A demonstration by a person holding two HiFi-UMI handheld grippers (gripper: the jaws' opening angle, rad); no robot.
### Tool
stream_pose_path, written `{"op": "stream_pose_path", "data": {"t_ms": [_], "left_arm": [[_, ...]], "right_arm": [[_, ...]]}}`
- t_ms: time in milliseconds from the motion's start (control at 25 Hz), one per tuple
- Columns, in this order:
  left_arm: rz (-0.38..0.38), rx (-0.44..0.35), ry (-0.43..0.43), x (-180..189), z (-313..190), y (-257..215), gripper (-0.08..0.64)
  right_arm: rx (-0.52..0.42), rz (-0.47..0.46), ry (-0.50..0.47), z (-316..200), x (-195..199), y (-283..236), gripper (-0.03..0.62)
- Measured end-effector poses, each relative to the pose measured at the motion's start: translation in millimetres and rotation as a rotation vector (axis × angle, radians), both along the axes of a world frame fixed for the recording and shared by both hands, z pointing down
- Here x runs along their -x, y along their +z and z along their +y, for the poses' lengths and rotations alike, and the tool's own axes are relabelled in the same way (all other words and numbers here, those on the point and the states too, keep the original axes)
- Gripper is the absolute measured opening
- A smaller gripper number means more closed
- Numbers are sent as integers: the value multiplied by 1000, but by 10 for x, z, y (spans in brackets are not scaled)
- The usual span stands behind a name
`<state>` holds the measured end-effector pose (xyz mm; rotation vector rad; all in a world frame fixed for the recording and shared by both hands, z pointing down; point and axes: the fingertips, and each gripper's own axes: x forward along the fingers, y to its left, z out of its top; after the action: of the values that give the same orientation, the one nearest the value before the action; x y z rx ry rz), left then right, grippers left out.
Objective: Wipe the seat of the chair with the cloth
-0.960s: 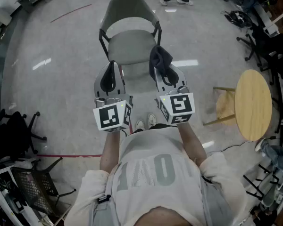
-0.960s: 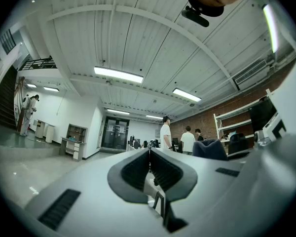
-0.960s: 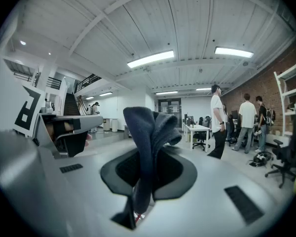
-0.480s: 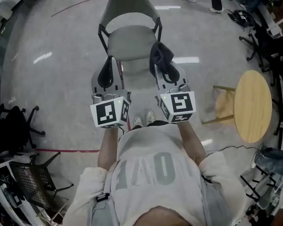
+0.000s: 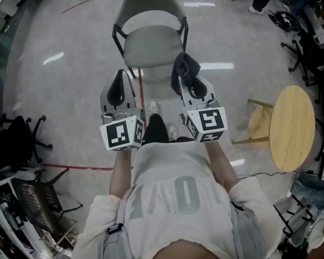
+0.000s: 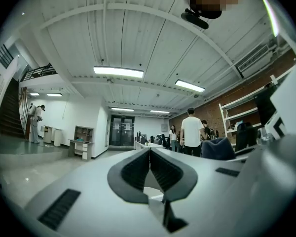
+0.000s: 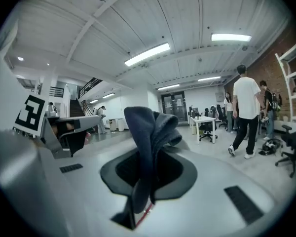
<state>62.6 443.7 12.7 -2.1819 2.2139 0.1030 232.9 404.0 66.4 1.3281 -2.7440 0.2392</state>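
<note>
While the person stands facing the chair [image 5: 151, 46], both grippers are held out at chest height, side by side and a little apart, marker cubes toward the body. Right gripper [image 5: 184, 72]: jaws clamped on the cloth [image 7: 147, 132], a dark blue-grey rag. It is bunched between the pads, with the upper part standing up and folding over past the tips, and a narrow tail hanging down inside the jaws. Left gripper [image 6: 149, 151]: jaws together, pads meeting along a thin line, nothing between them. The chair is a grey shell on a black frame, standing on the grey floor [image 5: 65, 90] just beyond the grippers, its back on the far side. From overhead the cloth overlaps the seat's near right corner, but it is up in the air in the gripper, not lying on the seat. Both gripper views look out level across the room toward ceiling lights and several people standing far off. One shoe [image 5: 154, 108] shows between the grippers. A round wooden table [image 5: 291, 128] stands well off to the person's right.
</note>
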Motion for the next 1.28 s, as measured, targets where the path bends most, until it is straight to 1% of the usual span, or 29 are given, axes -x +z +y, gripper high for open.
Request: {"op": "stream_pose_path", "data": {"t_ms": [120, 240, 440, 560, 720, 880, 960, 1040, 1120, 1280], "left_arm": [[0, -19, -20, 127, -183, -31, 17], [0, -33, -19, 224, -431, 0, 15], [22, -51, 1, 552, -1123, 78, 15], [47, -58, 8, 805, -1600, 58, 17], [52, -54, 28, 1152, -2341, 6, 17], [65, -43, 61, 1604, -3049, -14, 15], [70, -42, 77, 1767, -3337, -32, 15], [72, -40, 93, 1853, -3616, -65, 16], [70, -38, 110, 1873, -3843, -86, 16], [79, -9, 115, 1818, -4097, 15, 15]], "right_arm": [[-2, -11, -2, -188, 50, 26, 49], [10, -29, -1, -436, 148, 74, 49], [-32, -10, 19, -1059, 418, 23, 49], [-31, 7, 45, -1556, 600, -22, 49], [-28, 22, 72, -2298, 911, -113, 49], [-40, 22, 93, -2936, 1409, -230, 49], [-56, 28, 96, -3190, 1611, -283, 49], [-62, 32, 103, -3428, 1720, -326, 49], [-49, 31, 118, -3611, 1737, -312, 49], [21, 20, 142, -3814, 1630, -107, 49]]}}
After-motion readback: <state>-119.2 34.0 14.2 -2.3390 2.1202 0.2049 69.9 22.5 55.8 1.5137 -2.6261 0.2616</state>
